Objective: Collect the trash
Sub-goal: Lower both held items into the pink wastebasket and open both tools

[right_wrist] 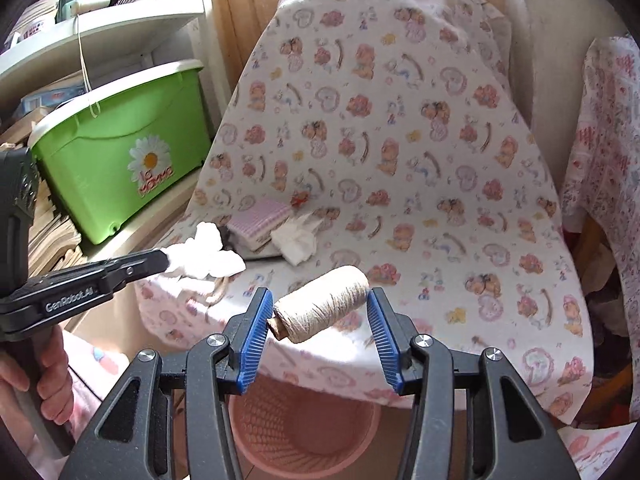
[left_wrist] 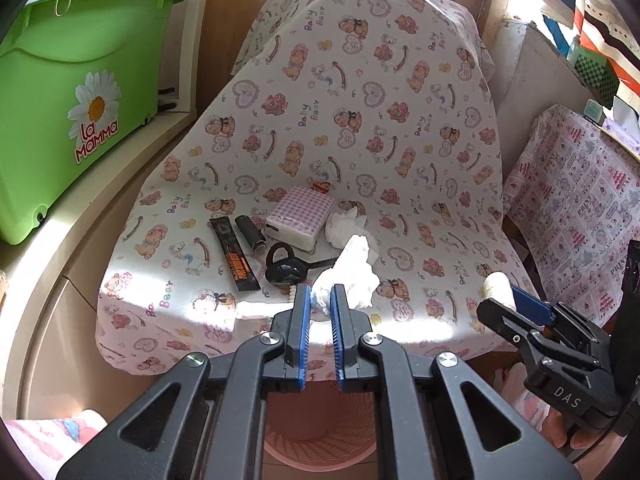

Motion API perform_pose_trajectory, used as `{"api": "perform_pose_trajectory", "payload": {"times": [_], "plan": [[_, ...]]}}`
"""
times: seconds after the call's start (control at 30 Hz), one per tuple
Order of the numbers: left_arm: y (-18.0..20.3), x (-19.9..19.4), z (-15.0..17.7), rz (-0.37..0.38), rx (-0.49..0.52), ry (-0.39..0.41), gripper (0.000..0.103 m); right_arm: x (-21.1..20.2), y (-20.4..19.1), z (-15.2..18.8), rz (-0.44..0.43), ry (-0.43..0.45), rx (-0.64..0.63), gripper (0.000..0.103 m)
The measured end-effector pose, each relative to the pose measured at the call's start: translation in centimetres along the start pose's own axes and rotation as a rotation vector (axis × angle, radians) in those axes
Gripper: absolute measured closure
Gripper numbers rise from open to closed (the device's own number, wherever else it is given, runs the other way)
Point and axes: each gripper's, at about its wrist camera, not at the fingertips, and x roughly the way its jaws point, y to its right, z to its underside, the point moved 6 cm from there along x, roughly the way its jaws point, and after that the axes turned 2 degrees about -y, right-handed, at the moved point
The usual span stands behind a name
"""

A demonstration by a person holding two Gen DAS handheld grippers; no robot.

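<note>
Both hands are loaded here and both sit right over the pink basket [right_wrist: 304, 432], which is on the floor just below the front edge of the chair [left_wrist: 400, 80], so my guess is this is the drop-off moment for two bits of trash at once

Left tongs [left_wrist: 320, 300] are pinched narrow on a crumpled white tissue [left_wrist: 352, 272], only a corner is caught between the blue pads, the rest puffs out in front. Right tongs [right_wrist: 320, 312] are much wider, clamped end to end on a spool of twine [right_wrist: 322, 302], holding it level across the gap. That grip makes sense, the flat ends give the pads something to bite on instead of the round side. Is a spool trash? no idea

Stuff on the chair seat, counted:
- 1 more crumpled tissue [left_wrist: 346, 226], lying beside the tissue pack
- 1 pink checked tissue pack [left_wrist: 300, 220]
- 1 black lighter [left_wrist: 251, 234]
- 1 black snack wrapper [left_wrist: 235, 254], long and flat
- 1 black earpiece thing [left_wrist: 286, 268], can't tell exactly what it is
- 1 small red scrap [left_wrist: 321, 187] behind the pack

So 2 tissues total, one held and one waiting. Loose twine [right_wrist: 218, 292] trails on the seat edge too. The green bin [left_wrist: 72, 100] on the shelf to the left isn't part of this, I'd say
</note>
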Motion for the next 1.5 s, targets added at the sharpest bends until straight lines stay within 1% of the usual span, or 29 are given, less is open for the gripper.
{"api": "perform_pose_trajectory", "payload": {"times": [0.07,0.1,0.13,0.23,0.37,0.43,0.5,0.7,0.77,0.8,0.83,0.87,0.93,1.0,1.07,1.13,1.23,1.3,1.4,1.47,1.5], "plan": [[0.1,0.1,0.3,-0.004,-0.009,-0.031,0.096,0.6,-0.3,0.7,-0.04,-0.069,-0.008,0.052],[0.1,0.1,0.5,0.011,-0.013,-0.053,0.096,1.2,-0.8,1.4,-0.07,-0.131,-0.021,0.052],[0.3,0.3,0.9,0.034,-0.011,-0.084,0.096,1.6,-1.2,2.1,-0.094,-0.173,-0.027,0.052],[0.7,1.2,2.3,0.067,0.005,-0.185,0.096,2.2,-2.3,3.6,-0.132,-0.231,-0.05,0.051],[0.9,3.1,4.2,0.075,0.001,-0.317,0.095,3.1,-3.3,5.2,-0.12,-0.288,-0.107,0.051],[0.7,4.0,5.3,0.038,0.014,-0.375,0.095,4.0,-3.4,6.0,-0.123,-0.328,-0.101,0.051],[0.4,4.9,6.2,-0.011,0.026,-0.413,0.095,4.9,-3.0,6.9,-0.115,-0.366,-0.084,0.051],[-0.2,8.7,9.2,-0.064,0.018,-0.539,0.094,9.1,-1.5,10.1,-0.046,-0.468,-0.022,0.051],[-0.4,10.1,10.2,-0.063,-0.006,-0.578,0.092,10.4,-1.0,11.4,-0.028,-0.49,0.015,0.051],[-0.8,10.8,10.7,-0.066,-0.028,-0.595,0.092,11.1,-0.8,12.0,0.0,-0.493,0.022,0.051],[-1.0,11.5,11.4,-0.07,-0.051,-0.617,0.092,11.6,-0.8,12.7,0.034,-0.491,0.008,0.051],[-1.2,12.2,12.0,-0.068,-0.07,-0.643,0.092,12.3,-0.9,13.4,0.05,-0.5,-0.016,0.051],[-1.8,13.2,13.0,-0.052,-0.115,-0.687,0.092,13.4,-1.0,14.7,0.037,-0.534,-0.014,0.051],[-2.2,13.9,14.1,-0.028,-0.161,-0.729,0.092,14.5,-0.7,16.0,0.041,-0.56,0.027,0.051],[-2.3,14.6,15.2,-0.008,-0.175,-0.775,0.092,15.2,-0.4,16.9,0.036,-0.586,0.051,0.051],[-3.0,15.4,15.8,-0.03,-0.183,-0.796,0.092,15.9,-0.2,17.8,0.033,-0.624,0.065,0.051],[-3.3,16.3,16.4,-0.059,-0.183,-0.809,0.092,16.4,0.1,18.7,0.051,-0.637,0.058,0.051],[-3.1,16.7,16.7,-0.053,-0.178,-0.817,0.092,16.6,0.0,19.1,0.07,-0.636,0.041,0.051],[-3.2,17.1,17.0,-0.058,-0.179,-0.818,0.09,17.2,-0.4,20.1,0.073,-0.653,0.021,0.051],[-3.5,17.4,17.6,-0.08,-0.181,-0.835,0.086,17.5,-0.6,20.7,0.071,-0.673,0.025,0.051],[-3.5,17.4,17.8,-0.088,-0.185,-0.846,0.076,17.5,-0.8,21.1,0.066,-0.685,0.024,0.051]]}}
